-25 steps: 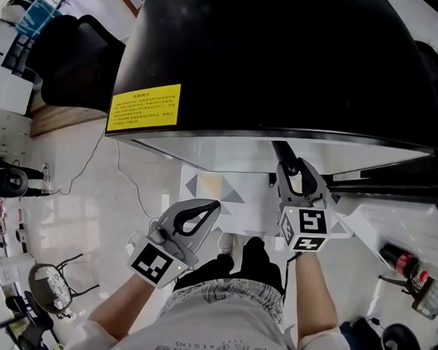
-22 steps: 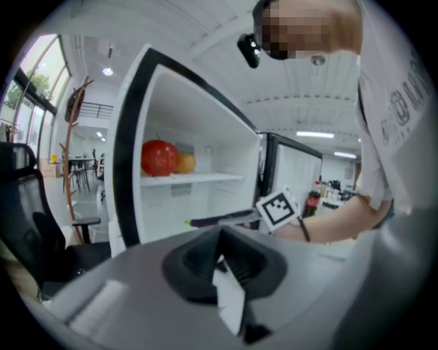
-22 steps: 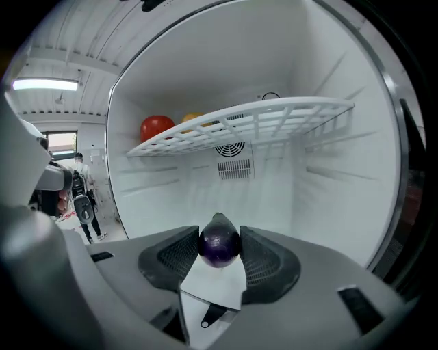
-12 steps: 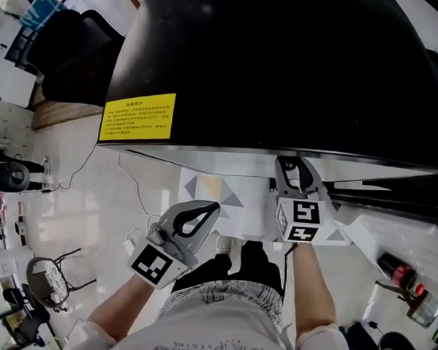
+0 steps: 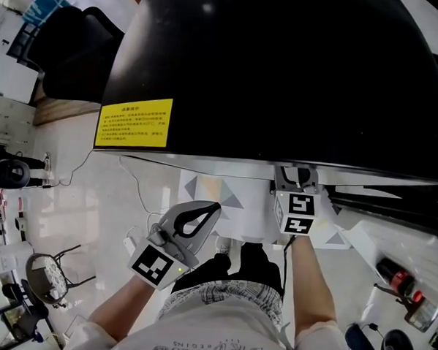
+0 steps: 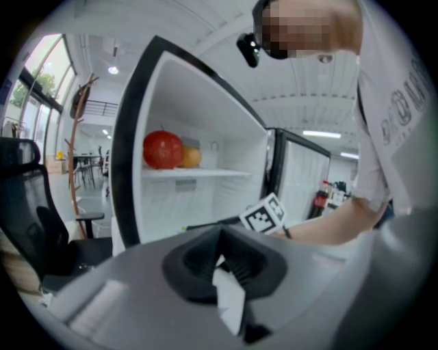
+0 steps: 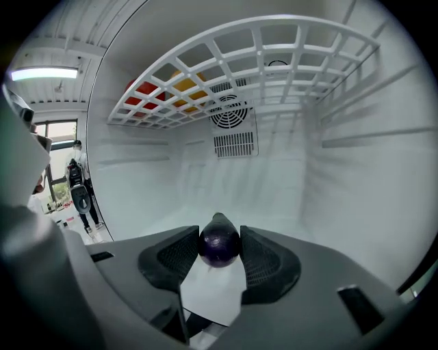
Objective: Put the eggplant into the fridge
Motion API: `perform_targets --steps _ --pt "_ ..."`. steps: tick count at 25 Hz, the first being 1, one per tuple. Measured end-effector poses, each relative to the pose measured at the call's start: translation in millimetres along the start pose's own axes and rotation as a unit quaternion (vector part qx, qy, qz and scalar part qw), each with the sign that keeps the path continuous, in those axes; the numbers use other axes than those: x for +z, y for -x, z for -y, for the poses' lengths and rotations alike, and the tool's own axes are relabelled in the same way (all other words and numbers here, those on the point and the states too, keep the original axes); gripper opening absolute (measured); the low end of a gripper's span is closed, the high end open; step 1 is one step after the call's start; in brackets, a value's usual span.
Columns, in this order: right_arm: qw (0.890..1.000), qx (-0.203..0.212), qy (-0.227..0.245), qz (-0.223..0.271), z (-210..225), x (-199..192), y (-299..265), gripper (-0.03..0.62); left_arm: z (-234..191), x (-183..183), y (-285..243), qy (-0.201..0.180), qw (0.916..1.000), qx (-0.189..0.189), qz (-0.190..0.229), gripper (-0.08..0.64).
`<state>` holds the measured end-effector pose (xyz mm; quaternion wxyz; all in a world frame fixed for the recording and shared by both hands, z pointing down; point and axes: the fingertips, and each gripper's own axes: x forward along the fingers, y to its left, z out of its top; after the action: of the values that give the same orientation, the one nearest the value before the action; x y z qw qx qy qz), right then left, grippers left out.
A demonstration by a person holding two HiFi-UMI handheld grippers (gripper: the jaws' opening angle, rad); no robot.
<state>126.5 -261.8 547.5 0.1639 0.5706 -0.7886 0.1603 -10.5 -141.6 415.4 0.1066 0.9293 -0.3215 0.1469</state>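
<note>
Right gripper view: right gripper (image 7: 220,254) with jaws clamped on eggplant (image 7: 219,245), long axis along the jaws, narrow end pointing into the fridge (image 7: 274,171). Left gripper (image 6: 220,258) with jaws together, empty.

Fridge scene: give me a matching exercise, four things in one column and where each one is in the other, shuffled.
Things:
1 eggplant
2 red fruit
3 yellow label
4 round vent

Places:
A on the wire shelf
B on the back wall inside the fridge
C between the right gripper jaws
D on the black surface

Pairs: 1-C, 2-A, 3-D, 4-B
</note>
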Motion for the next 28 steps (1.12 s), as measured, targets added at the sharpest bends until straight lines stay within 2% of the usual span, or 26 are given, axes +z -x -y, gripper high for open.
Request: perform_targets --steps 25,28 --pt "0.996 -0.016 0.041 -0.08 2.0 -35.0 -27.8 0.186 -0.1 2.8 3.3 -0.009 0.9999 0.006 -0.003 0.008" --pt "0.995 -0.016 0.04 -0.09 1.7 -39.5 -29.1 0.202 0.1 2.7 4.6 -0.007 0.9999 0.008 -0.003 0.008"
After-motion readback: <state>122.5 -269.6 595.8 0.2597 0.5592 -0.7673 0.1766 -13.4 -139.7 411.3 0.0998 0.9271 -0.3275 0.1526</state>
